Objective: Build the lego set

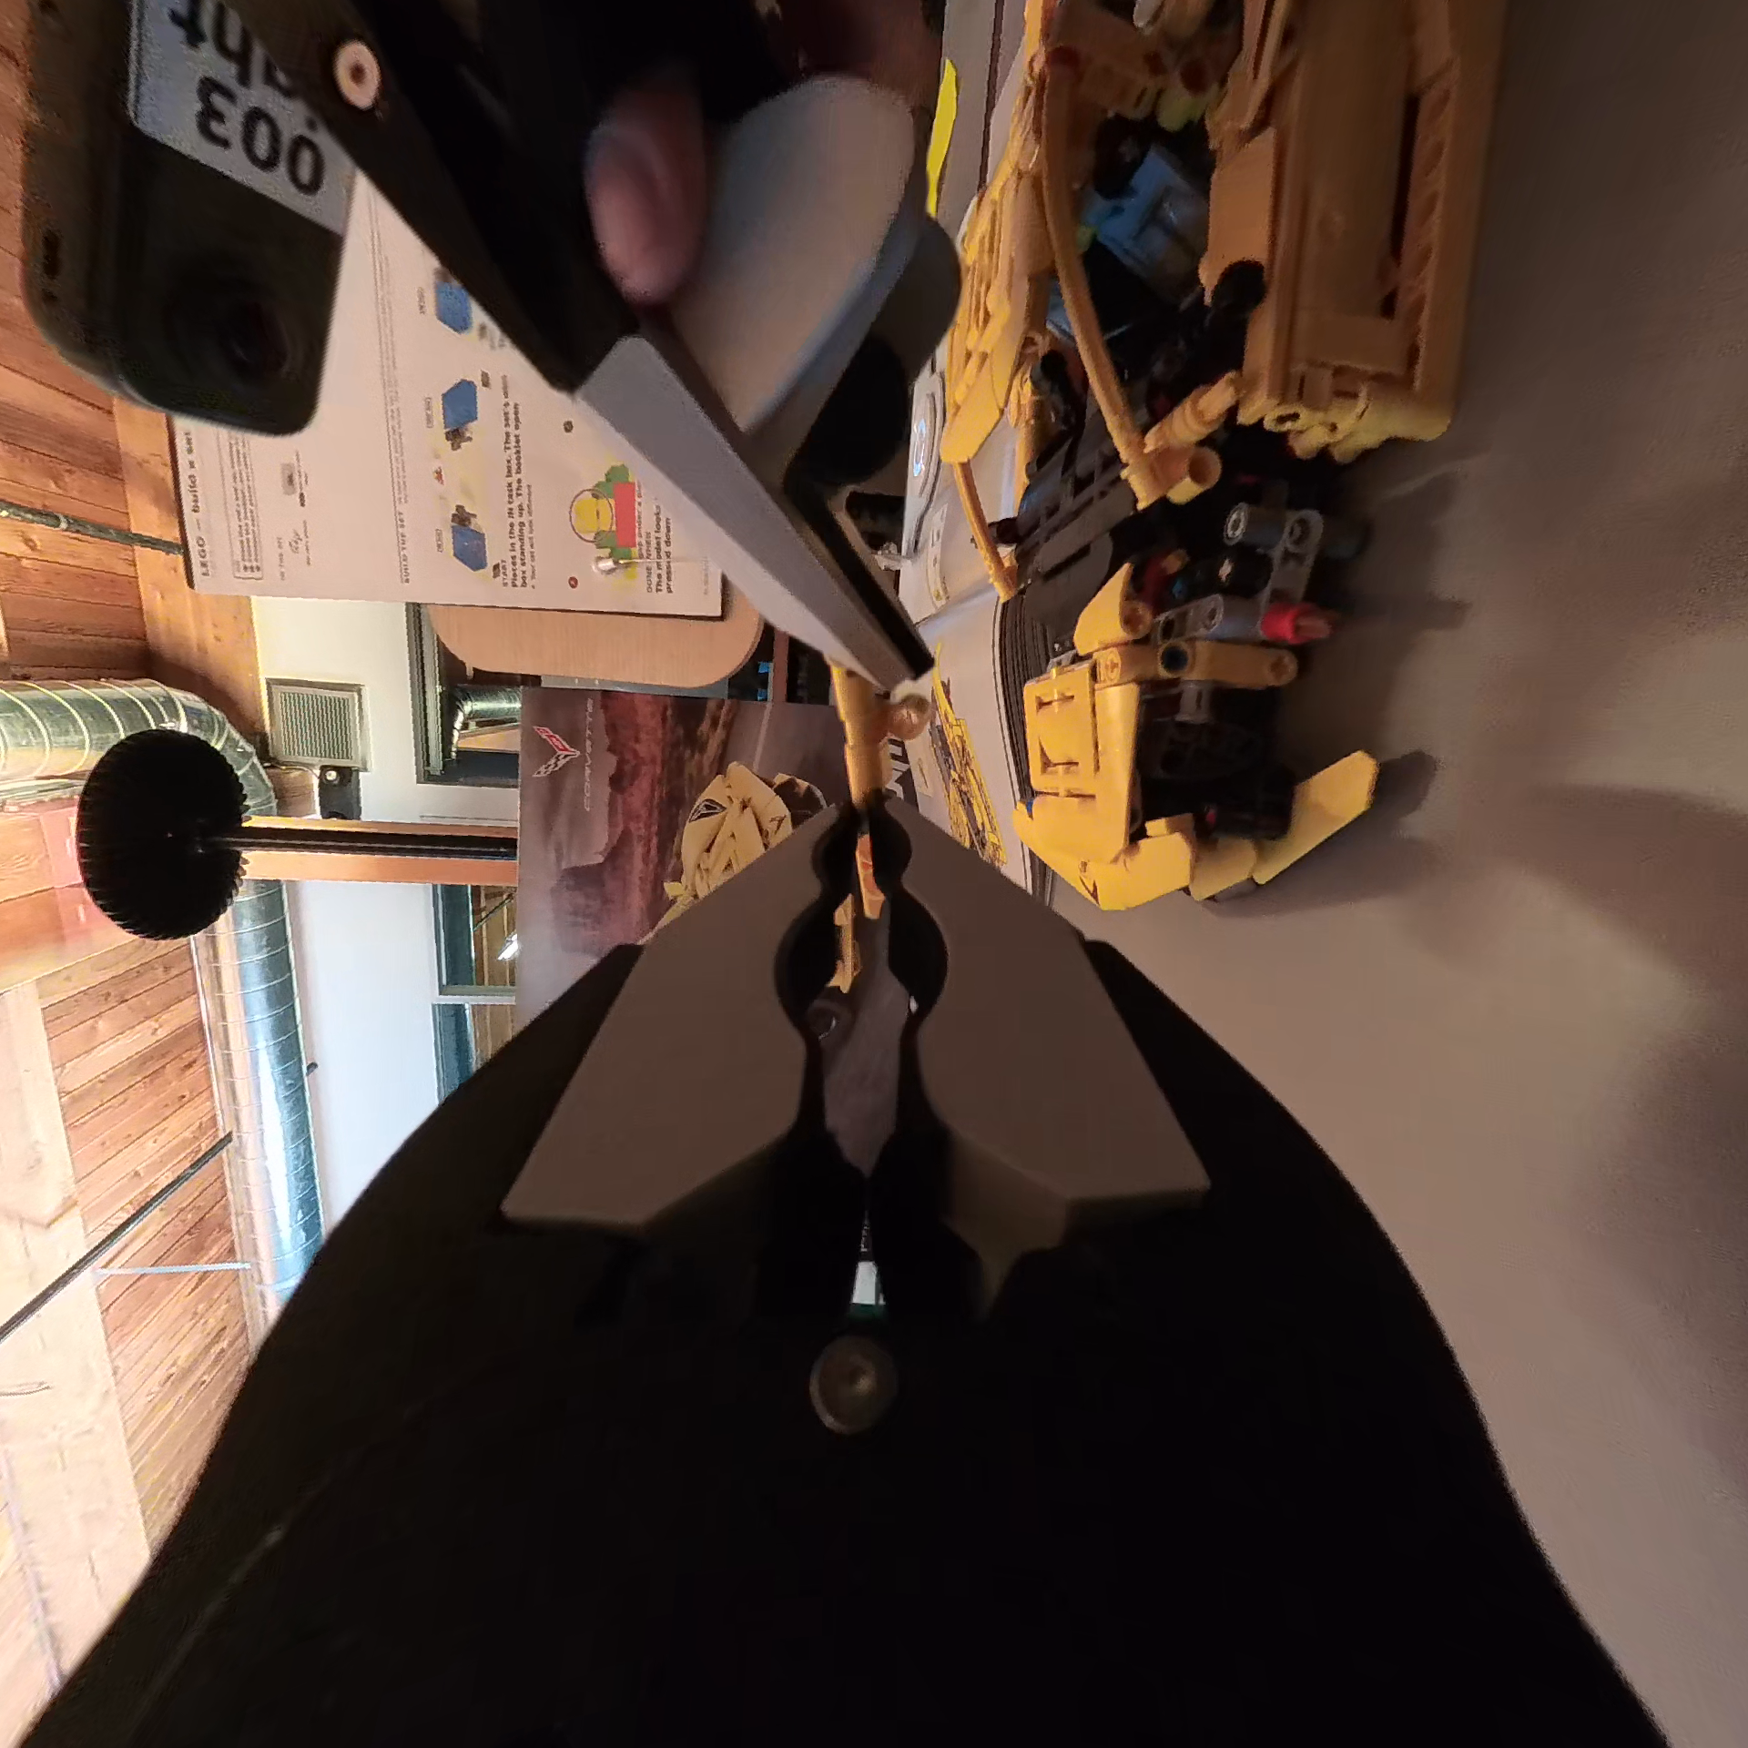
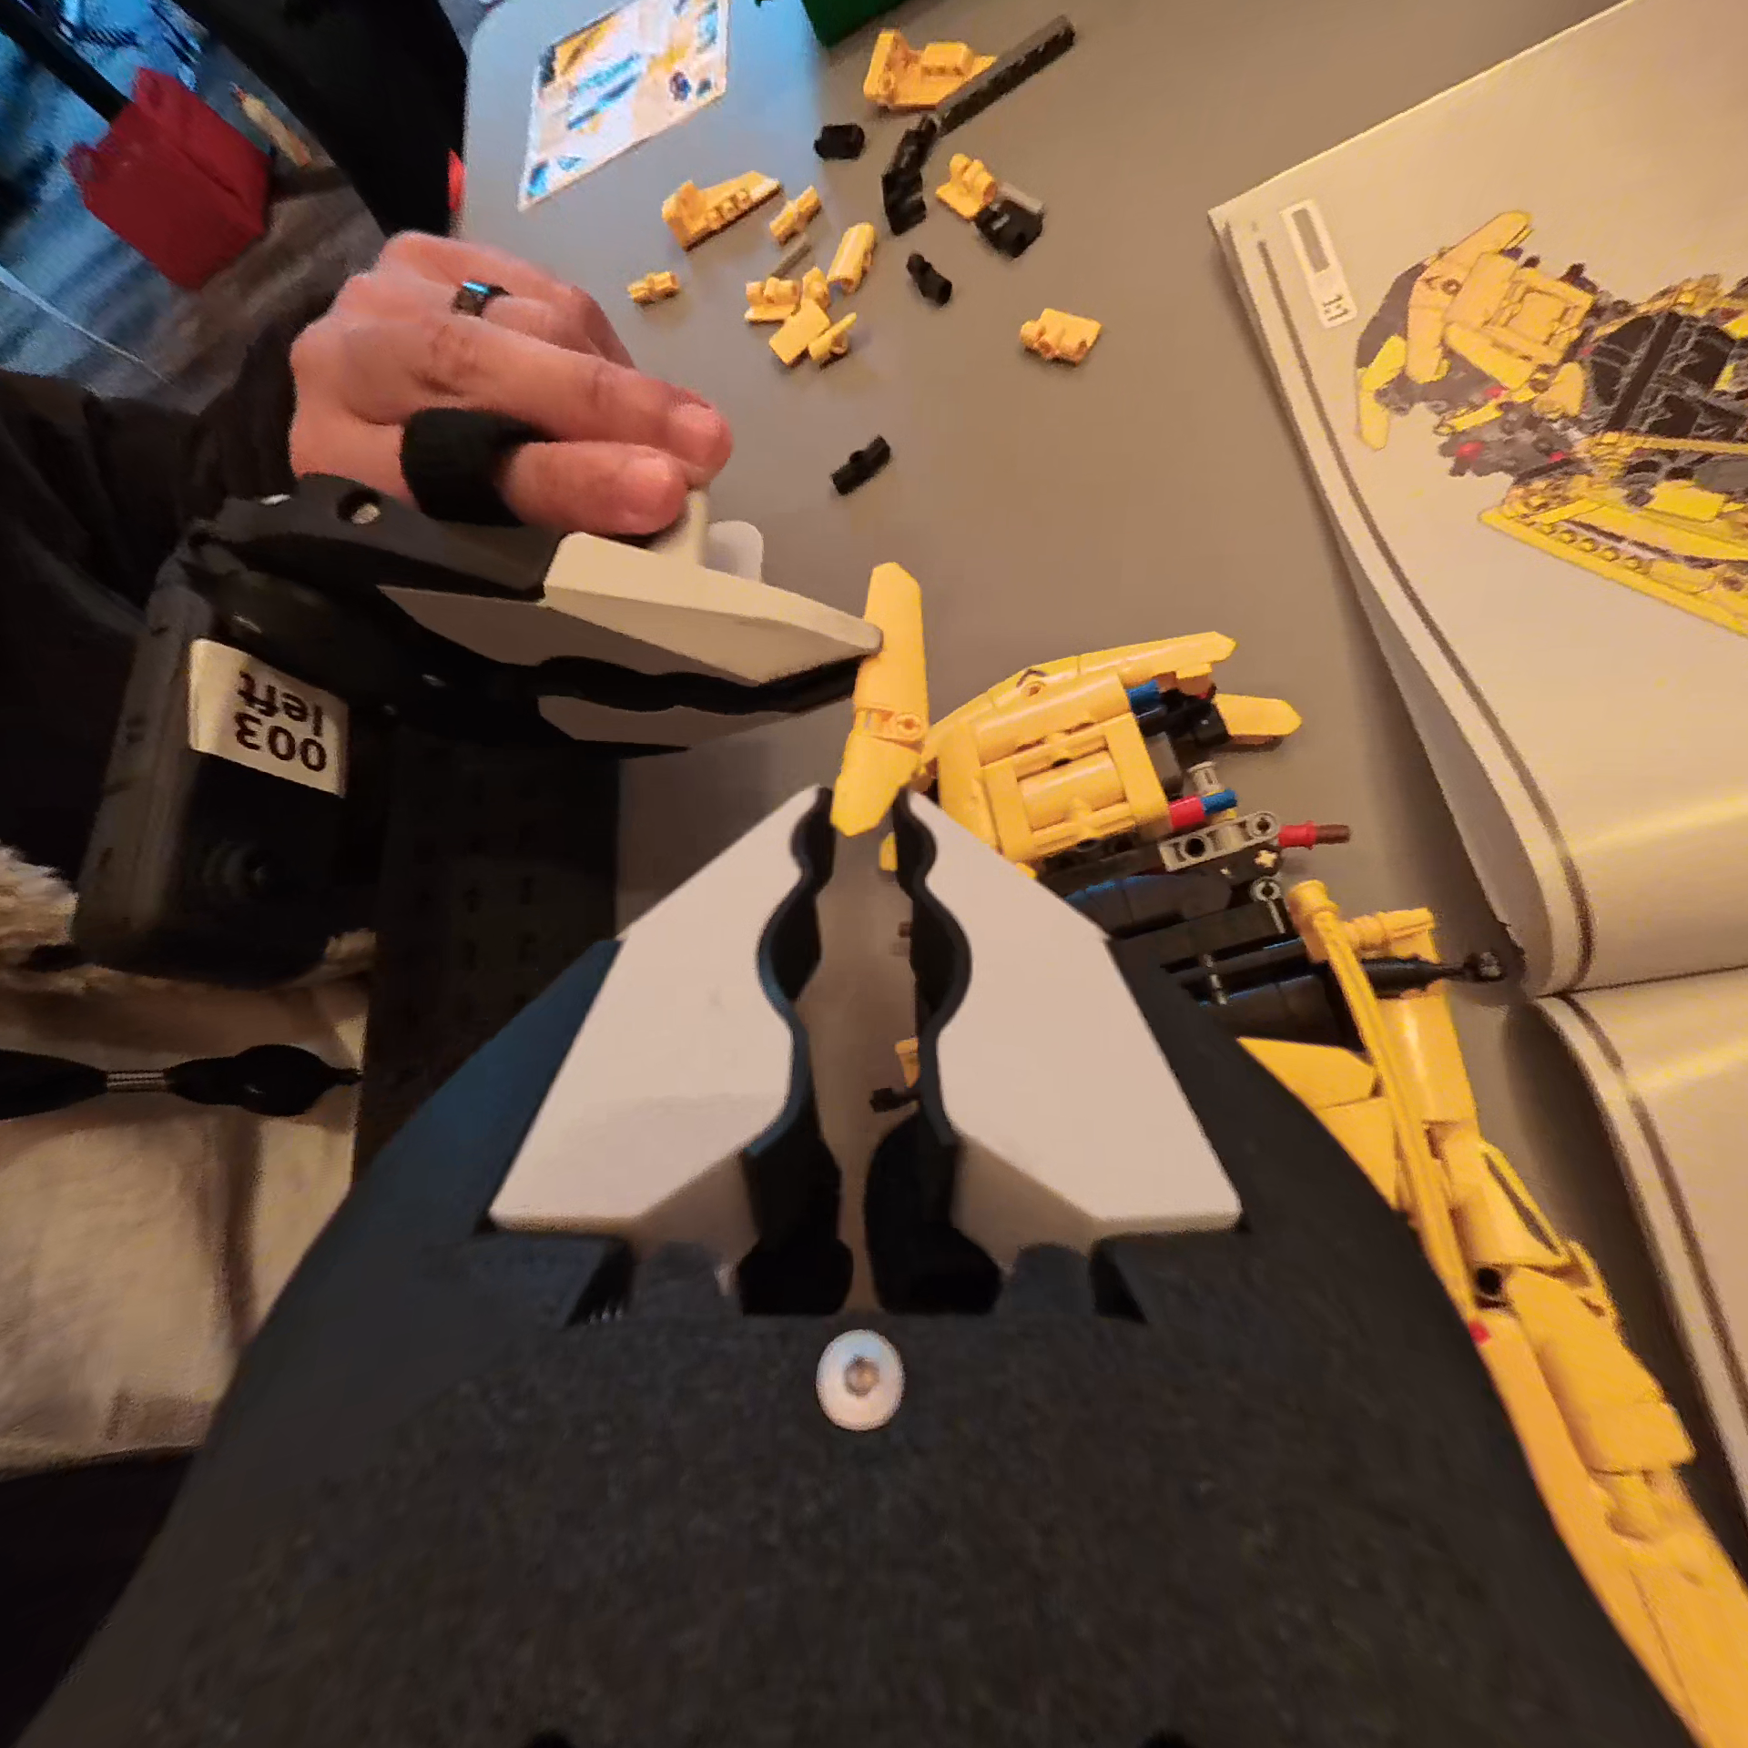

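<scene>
Right gripper (image 2: 865, 818) pinching yellow panel (image 2: 884, 690), grey table (image 2: 1088, 530), wood-plank walls (image 1: 123, 1088)

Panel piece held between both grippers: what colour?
Yellow. The curved panel piece shows best in the right wrist view, pinched by the left gripper and right gripper.

Loft-style workshop: timber plank walls (image 1: 123, 1088), exposed metal duct (image 1: 274, 1040), grey worktable (image 2: 1088, 492).

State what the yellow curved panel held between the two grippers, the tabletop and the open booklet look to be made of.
Yellow curved panel: moulded plastic by the look, smooth with a slight sheen, crisp edges and a pin hole.
Tabletop: matte grey, even and without grain; probably laminate or painted board, though the look leaves it open.
Open booklet: paper, a printed page with stacked page edges curving into a fold.
</scene>
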Action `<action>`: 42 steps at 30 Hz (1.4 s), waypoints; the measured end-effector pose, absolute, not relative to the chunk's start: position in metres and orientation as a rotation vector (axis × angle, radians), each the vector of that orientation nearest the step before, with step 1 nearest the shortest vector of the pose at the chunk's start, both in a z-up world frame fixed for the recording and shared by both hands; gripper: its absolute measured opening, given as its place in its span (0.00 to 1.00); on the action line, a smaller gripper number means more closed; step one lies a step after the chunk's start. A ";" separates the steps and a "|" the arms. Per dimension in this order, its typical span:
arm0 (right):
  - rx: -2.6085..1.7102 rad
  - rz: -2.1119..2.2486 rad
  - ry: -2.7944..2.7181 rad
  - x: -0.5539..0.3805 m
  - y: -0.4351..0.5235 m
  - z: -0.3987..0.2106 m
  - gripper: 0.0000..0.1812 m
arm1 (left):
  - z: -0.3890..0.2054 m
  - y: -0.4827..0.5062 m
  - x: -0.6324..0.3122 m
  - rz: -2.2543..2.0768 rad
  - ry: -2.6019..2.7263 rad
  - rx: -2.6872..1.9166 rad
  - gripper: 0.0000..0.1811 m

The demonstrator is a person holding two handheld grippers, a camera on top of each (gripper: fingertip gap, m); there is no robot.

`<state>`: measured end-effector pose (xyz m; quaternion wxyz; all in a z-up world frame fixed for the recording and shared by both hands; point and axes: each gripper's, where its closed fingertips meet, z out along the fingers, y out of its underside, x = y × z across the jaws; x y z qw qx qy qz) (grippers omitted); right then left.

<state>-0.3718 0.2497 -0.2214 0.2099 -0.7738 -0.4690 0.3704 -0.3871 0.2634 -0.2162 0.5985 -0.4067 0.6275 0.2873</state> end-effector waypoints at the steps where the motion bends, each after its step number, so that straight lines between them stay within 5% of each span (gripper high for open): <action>1: -2.148 1.023 -1.306 -0.372 0.252 -0.221 0.06 | -0.216 0.264 -0.388 0.662 1.453 -0.949 0.01; 6: -2.209 1.065 -1.313 -0.371 0.258 -0.225 0.05 | -0.216 0.265 -0.389 0.358 1.334 -1.199 0.03; 17: -2.244 1.122 -1.308 -0.366 0.281 -0.224 0.05 | -0.203 0.283 -0.415 -1.106 0.766 -1.761 0.09; 22: -2.047 0.593 -1.574 -0.354 0.316 -0.236 0.05 | -0.197 0.304 -0.416 -1.399 0.678 -1.816 0.14; 42: -2.005 0.200 -1.961 -0.346 0.328 -0.269 0.05 | -0.246 0.330 -0.395 -0.861 1.459 -1.803 0.10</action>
